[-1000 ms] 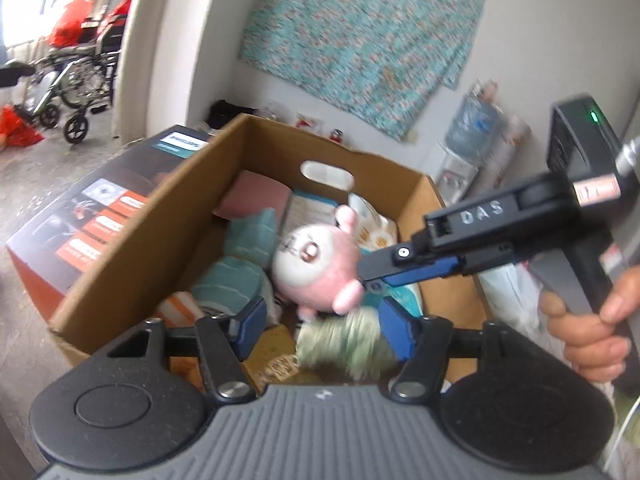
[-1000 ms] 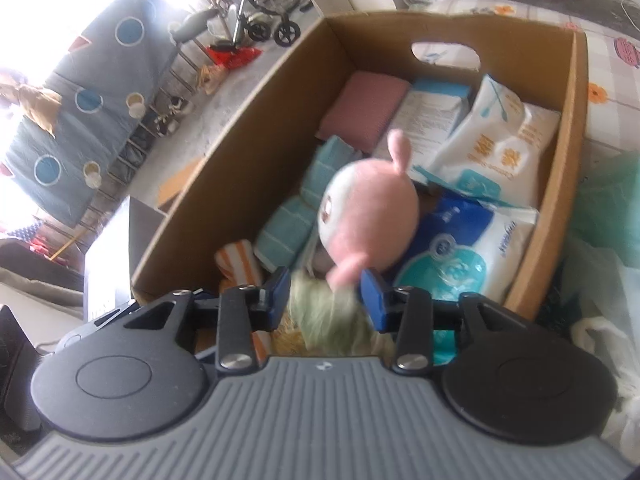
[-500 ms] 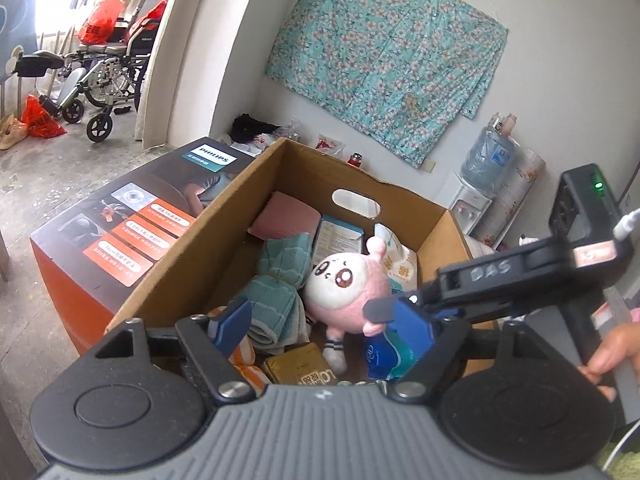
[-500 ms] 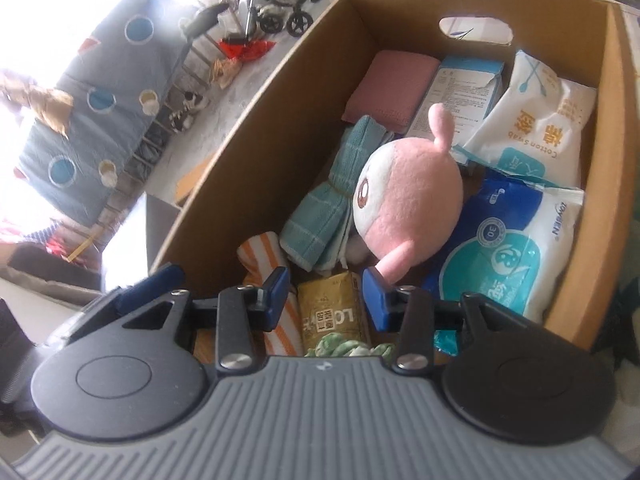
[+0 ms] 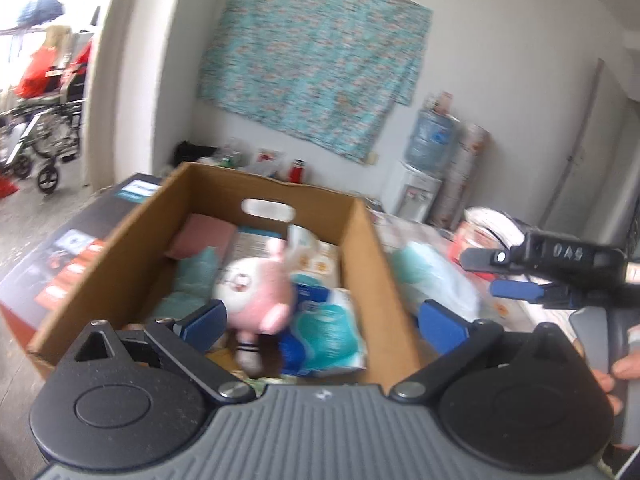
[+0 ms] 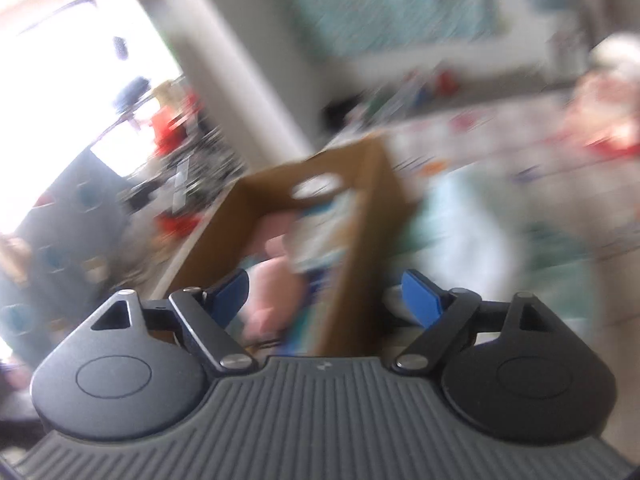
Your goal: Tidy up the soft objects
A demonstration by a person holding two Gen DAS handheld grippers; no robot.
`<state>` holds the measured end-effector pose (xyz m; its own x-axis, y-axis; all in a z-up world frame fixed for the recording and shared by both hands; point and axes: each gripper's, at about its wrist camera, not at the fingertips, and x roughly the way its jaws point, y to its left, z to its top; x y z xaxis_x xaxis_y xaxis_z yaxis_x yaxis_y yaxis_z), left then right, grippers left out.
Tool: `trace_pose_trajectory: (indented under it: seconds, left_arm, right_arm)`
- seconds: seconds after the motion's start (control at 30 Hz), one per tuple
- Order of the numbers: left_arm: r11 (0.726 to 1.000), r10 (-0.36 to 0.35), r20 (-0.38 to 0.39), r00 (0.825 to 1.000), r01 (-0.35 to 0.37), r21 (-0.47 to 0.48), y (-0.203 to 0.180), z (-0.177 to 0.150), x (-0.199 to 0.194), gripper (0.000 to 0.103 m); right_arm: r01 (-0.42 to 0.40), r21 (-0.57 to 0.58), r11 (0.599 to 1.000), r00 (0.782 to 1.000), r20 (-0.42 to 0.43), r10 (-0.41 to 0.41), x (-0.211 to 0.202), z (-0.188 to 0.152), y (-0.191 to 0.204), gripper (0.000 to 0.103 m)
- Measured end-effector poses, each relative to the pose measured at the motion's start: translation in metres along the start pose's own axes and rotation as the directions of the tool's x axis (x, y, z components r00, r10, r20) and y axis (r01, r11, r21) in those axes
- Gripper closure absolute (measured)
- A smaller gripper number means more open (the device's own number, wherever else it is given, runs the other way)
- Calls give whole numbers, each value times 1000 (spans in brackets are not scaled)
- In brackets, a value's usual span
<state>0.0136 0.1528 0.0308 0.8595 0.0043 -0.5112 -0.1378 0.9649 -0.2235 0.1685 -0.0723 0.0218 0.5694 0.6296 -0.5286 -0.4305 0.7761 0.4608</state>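
Right tool pulled away rightward, pink plush lying in cardboard box

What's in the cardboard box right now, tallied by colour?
Pink: 2, the plush toy and a folded cloth.
Teal: 1, a towel.
Blue and white: 3, a wipes pack, a pouch, a carton.
Total: 6 clearly visible in the box; items near the front are hidden.

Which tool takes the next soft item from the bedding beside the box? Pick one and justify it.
Likely right. The right tool hangs open over the bedding beside the cardboard box. The left tool, also open, faces into the box, where the pink plush lies.
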Motion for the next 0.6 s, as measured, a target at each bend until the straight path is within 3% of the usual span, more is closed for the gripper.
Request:
trace_pose_trajectory:
  seconds: [0.07, 0.17, 0.33, 0.43, 0.6]
  left_arm:
    - [999, -29, -22, 999, 30, 32, -16, -2, 2, 0]
    - [994, -63, -46, 997, 66, 85, -43, -10, 5, 0]
    - [976, -86, -93, 992, 103, 194, -82, -32, 12, 0]
    - [966, -107, -113, 988, 131, 225, -102, -46, 13, 0]
    - [964, -150, -137, 979, 176, 201, -121, -61, 13, 0]
  right_arm:
    - [101, -42, 994, 994, 53, -98, -17, -11, -10, 16]
    - [245, -131, 961, 965, 125, -229, -36, -34, -19, 13]
    - [400, -238, 885, 909, 229, -350, -65, -75, -30, 1]
    - [420, -234, 877, 898, 247, -364, -80, -93, -36, 1]
    - [383, -180, 906, 910, 240, -338, -102, -104, -43, 1]
